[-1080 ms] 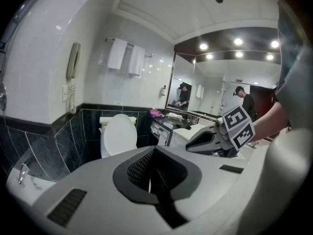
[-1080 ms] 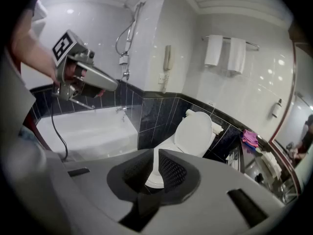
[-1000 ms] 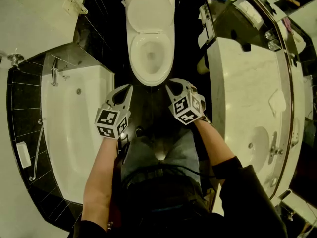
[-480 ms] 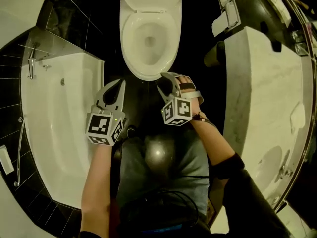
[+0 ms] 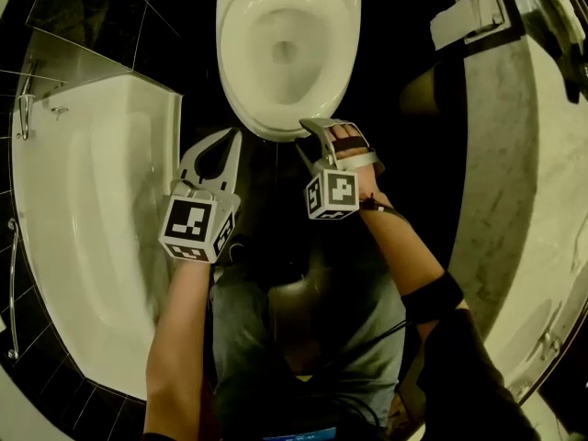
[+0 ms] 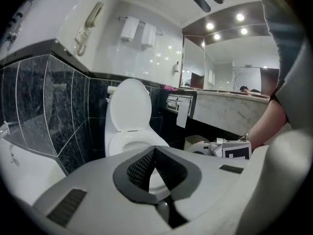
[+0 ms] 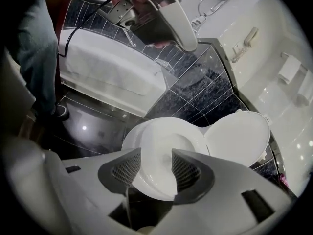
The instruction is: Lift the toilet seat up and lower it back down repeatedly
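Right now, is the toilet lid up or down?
Up. The lid stands upright behind the bowl, which is uncovered.

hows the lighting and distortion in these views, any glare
Head view: dim and yellowish, floor nearly black, toilet bowl and bathtub bright, tub edges bowed by the wide lens. Left gripper view: brightest, spotlights flare white near the mirror, corners dark. Right gripper view: a small glare spot on the glossy floor, strong fisheye curve, black corners.

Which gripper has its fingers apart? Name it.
The right gripper: its fingers have just been opening and stand apart, holding nothing; on the left gripper the fingers meet at their tips.
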`<state>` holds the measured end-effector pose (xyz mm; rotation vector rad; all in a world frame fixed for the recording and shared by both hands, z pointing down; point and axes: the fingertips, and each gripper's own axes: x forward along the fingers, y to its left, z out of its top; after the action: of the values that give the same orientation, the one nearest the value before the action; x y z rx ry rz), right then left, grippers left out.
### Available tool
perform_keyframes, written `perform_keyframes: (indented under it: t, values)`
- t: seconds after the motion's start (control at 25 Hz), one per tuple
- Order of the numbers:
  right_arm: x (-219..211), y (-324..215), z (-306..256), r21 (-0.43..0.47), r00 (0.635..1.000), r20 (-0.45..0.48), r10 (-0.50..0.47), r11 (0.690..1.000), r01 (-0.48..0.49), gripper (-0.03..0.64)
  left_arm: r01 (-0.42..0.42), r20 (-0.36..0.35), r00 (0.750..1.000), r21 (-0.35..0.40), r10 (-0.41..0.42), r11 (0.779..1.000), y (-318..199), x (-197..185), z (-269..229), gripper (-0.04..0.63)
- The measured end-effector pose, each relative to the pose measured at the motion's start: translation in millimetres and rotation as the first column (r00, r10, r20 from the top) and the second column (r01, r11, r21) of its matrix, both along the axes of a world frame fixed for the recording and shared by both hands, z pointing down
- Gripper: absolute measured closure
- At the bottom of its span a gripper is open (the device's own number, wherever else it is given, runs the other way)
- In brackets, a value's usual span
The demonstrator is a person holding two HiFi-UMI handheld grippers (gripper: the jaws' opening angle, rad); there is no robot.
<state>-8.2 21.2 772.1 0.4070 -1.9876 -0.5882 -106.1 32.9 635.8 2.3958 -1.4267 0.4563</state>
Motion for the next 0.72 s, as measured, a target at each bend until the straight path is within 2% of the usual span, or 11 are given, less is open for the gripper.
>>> perform_keyframes:
  t: [0.28, 0.56, 0.72]
  values:
    - [-7.7, -5.1, 44.1, 0.018, 0.999, -0.038, -0.033, 0.999, 0.034, 0.4, 0.004, -0.003, 1.0, -0.004, -0.004, 1.0, -10.5, -1.3, 43.3, 0.607]
    - [-8.4, -15.1, 68.5, 0.03, 0.999, -0.046, -0.01, 0.999, 0.012, 0.402, -0.008, -0.012, 1.0, 0.011, 0.008, 1.0, -20.6, 2.7, 54.9, 0.607]
    - [-11.6, -13.2, 73.4, 0.023, 0.998, -0.05, -0.03, 0.999, 0.031, 0.403, -0.006, -0.018, 1.0, 0.007, 0.006, 1.0, -23.4, 1.4, 58.2, 0.607]
